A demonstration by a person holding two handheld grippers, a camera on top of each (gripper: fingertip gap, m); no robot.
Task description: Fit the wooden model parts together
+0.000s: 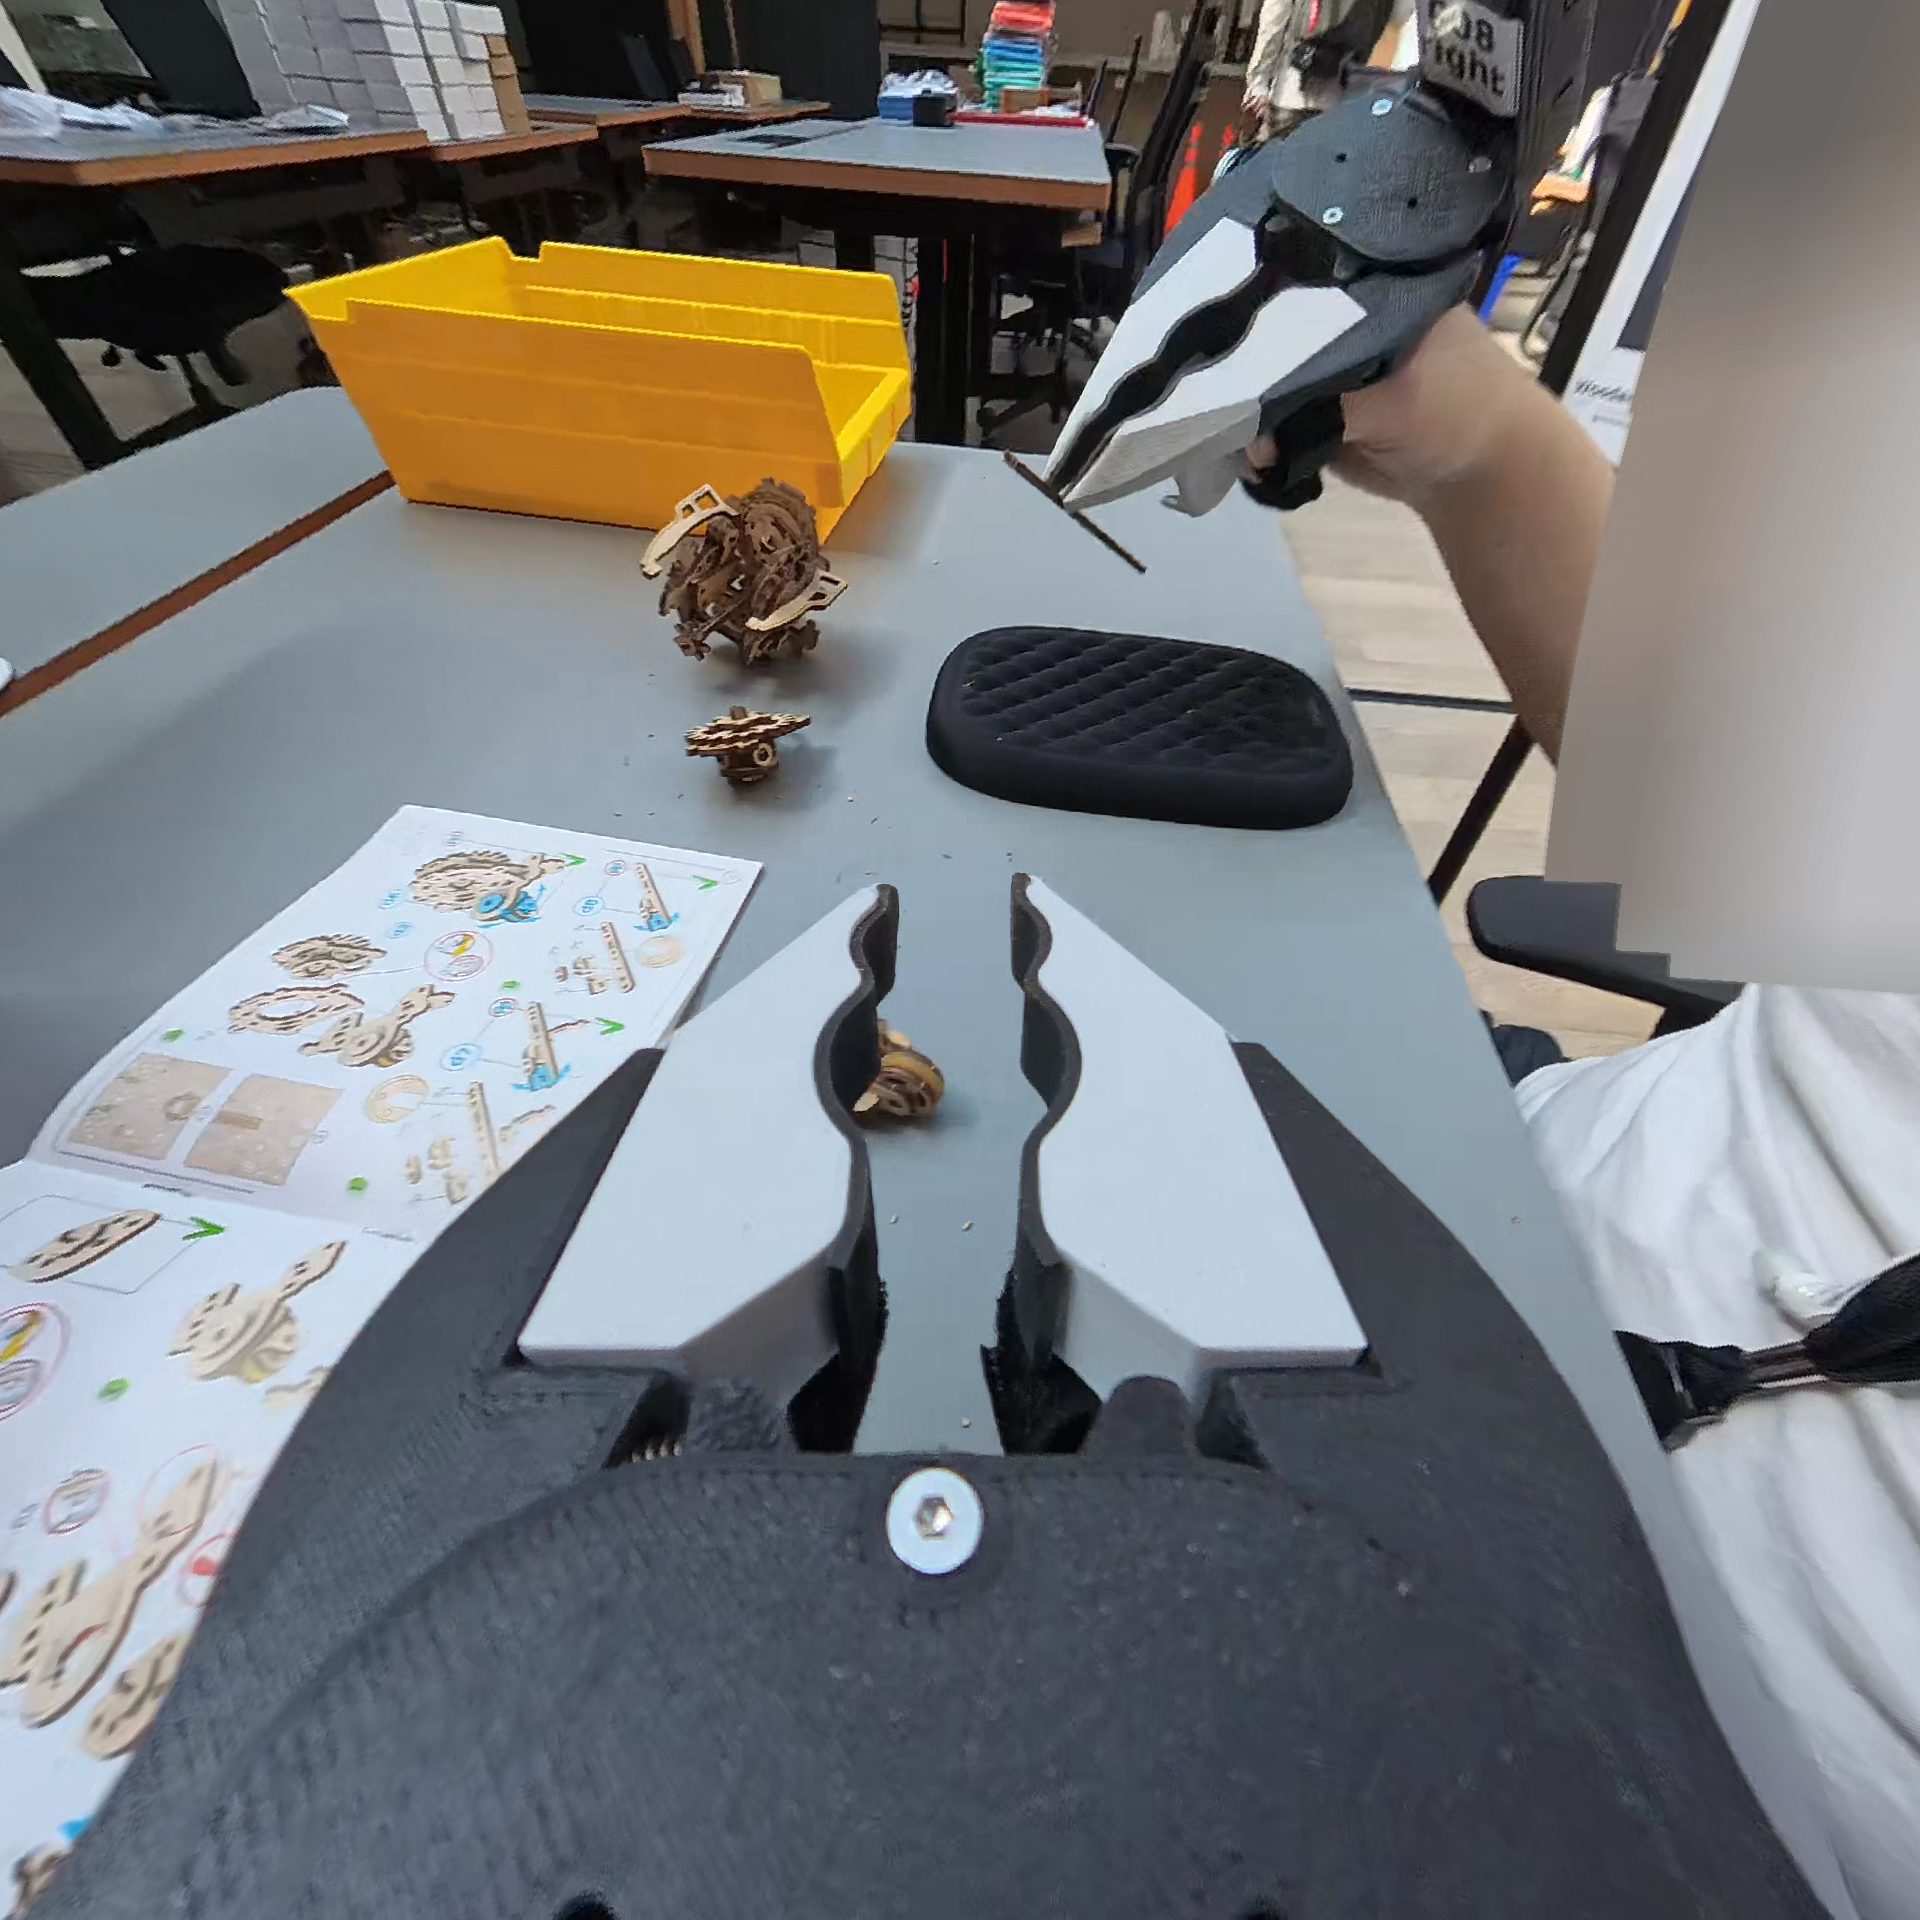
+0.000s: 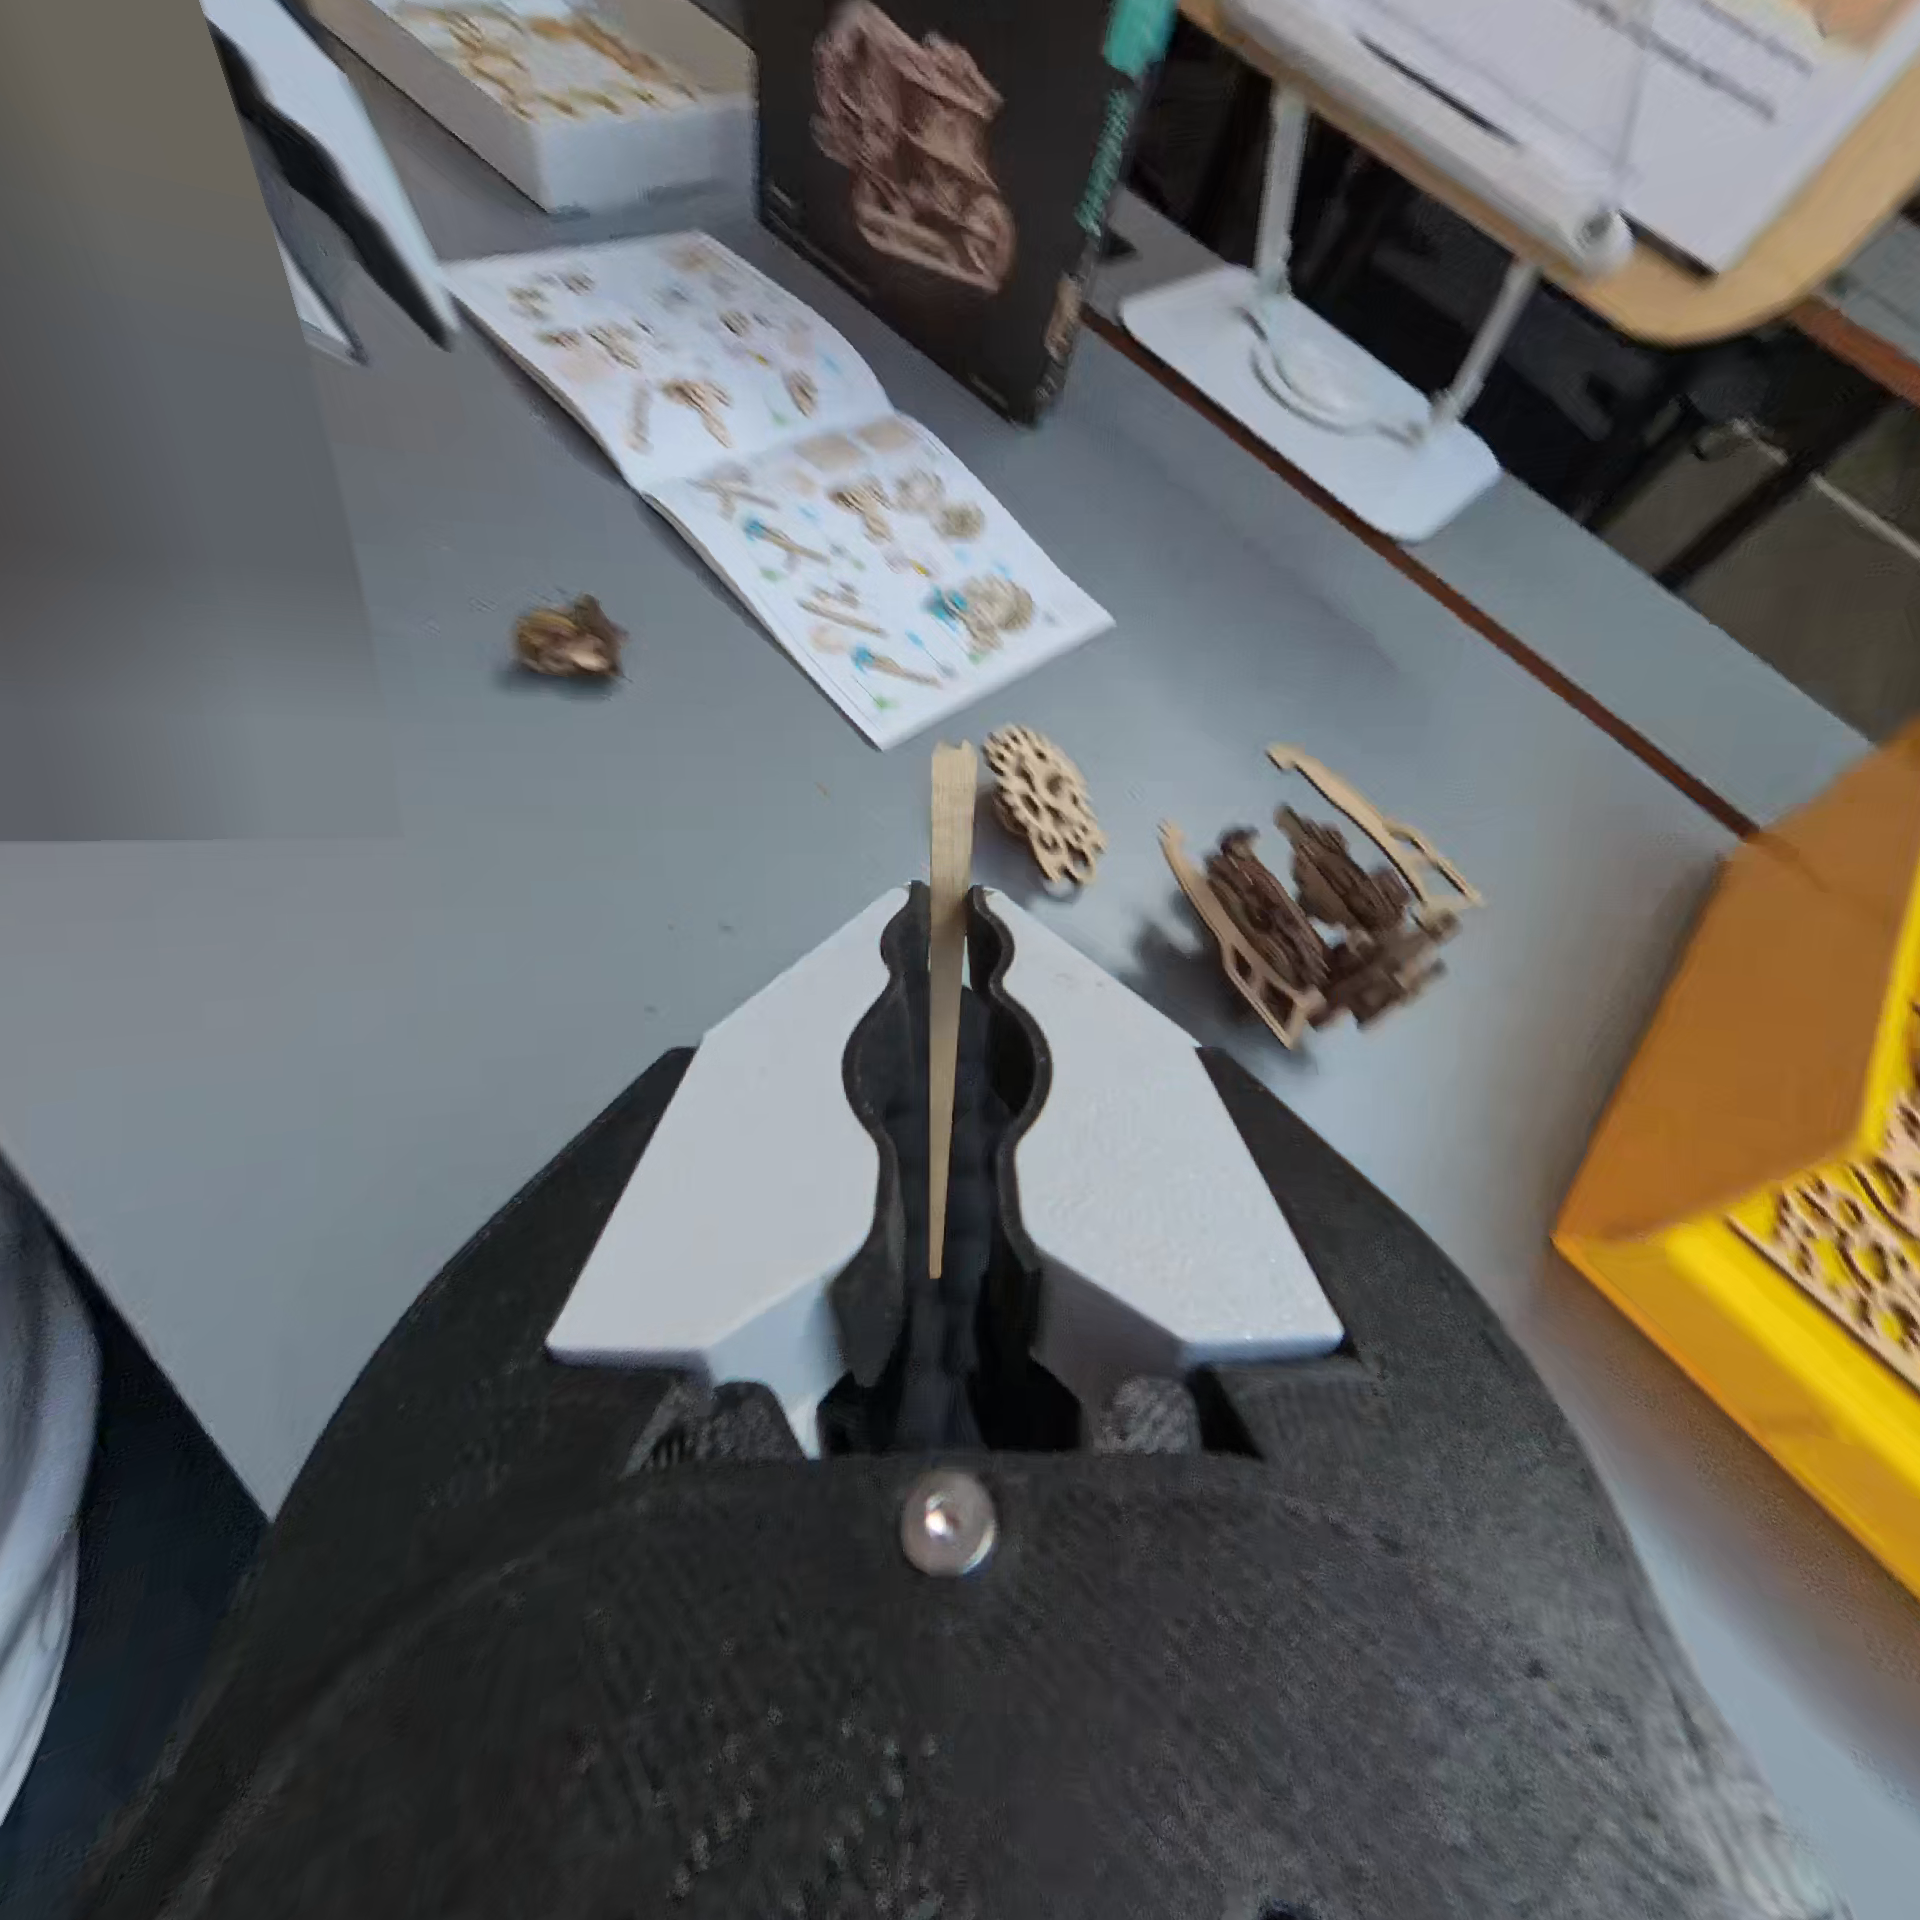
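Note:
My right gripper is shut on a thin flat wooden strip and holds it in the air above the grey table; it also shows in the left wrist view, with the strip seen edge-on. My left gripper is open and empty, low over a small round wooden part that lies between its fingers on the table. A large wooden gear assembly and a small gear stack sit farther off; they also show in the right wrist view, the assembly and the gear stack.
A yellow bin stands at the far side of the table, with wooden sheets inside. A black padded cushion lies at the right. An open instruction booklet lies at the left. A dark kit box and a white stand stand beyond. My right fingertips sit around 20 cm from my left ones. To reach the gear stack in a straight line is about 12 cm for my right fingers, about 20 cm for my left.

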